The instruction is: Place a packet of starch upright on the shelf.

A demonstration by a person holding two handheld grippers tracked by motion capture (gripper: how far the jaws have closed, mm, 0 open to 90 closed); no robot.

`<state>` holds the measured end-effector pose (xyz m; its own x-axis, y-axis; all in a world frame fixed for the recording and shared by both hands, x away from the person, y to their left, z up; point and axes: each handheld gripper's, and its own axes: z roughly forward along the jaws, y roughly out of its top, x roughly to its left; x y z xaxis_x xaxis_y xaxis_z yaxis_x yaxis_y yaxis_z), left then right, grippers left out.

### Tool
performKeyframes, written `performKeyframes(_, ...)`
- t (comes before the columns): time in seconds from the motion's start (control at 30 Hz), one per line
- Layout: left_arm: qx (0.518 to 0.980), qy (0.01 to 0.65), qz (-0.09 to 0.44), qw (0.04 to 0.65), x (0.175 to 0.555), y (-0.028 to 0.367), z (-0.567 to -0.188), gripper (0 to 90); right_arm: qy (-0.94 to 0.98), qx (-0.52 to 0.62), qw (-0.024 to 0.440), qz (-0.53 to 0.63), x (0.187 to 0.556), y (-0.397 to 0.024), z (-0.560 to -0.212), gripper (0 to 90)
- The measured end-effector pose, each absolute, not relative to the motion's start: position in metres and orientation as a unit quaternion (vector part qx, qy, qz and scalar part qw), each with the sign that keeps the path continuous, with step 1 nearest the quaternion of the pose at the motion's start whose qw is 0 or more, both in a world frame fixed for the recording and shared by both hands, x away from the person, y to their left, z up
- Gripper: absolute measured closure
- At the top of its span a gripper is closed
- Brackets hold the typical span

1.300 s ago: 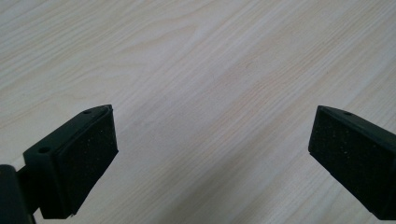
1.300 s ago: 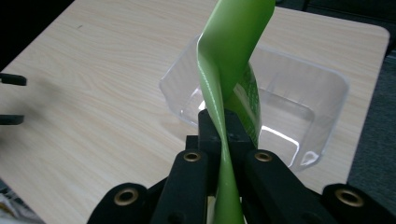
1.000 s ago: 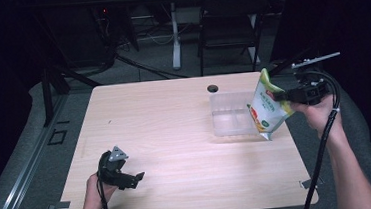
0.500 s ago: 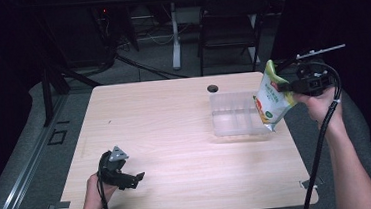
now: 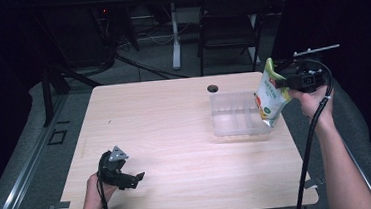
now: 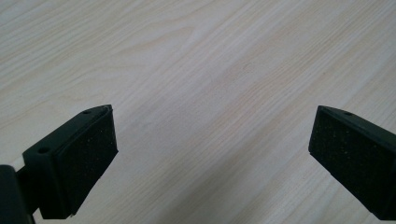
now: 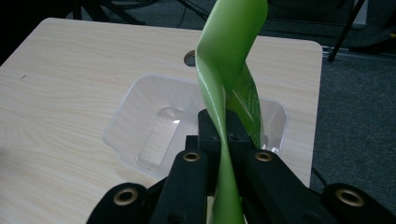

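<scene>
Green pouch: a snack pouch [image 5: 270,100] hangs tilted in the air at the right edge of the clear plastic bin [image 5: 238,114], its lower corner over the rim.
Right hand-held gripper [image 5: 288,82]: pinched tight on the pouch's thin top seam [image 7: 227,154].
Left hand-held gripper [image 5: 132,181]: spread wide, holding nothing, low over the wooden tabletop [image 5: 176,135].
Risk, slip: the glossy seam could slide out of so narrow a pinch.
Risk, snag: the dangling corner may catch the bin's wall and push the light bin aside.
Risk, miss: dropped from here, the pouch could land half outside.
</scene>
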<state>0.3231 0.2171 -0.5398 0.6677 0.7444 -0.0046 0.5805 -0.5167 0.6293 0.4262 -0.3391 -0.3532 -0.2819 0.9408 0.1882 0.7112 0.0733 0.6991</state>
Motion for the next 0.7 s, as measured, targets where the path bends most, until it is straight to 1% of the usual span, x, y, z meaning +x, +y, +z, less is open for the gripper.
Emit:
performKeyframes(0.37, 0.861, 0.384, 0.133, 0.306, 0.323, 0.217, -0.54, 1.0, 0.693, 0.595, 0.145, 0.382, 0.437, -0.337, -0.371, 89.1)
performKeyframes(0.7, 0.861, 0.384, 0.134, 0.306, 0.323, 0.217, -0.54, 1.1, 0.661, 0.614, 0.145, 0.406, 0.442, -0.338, -0.386, 89.0)
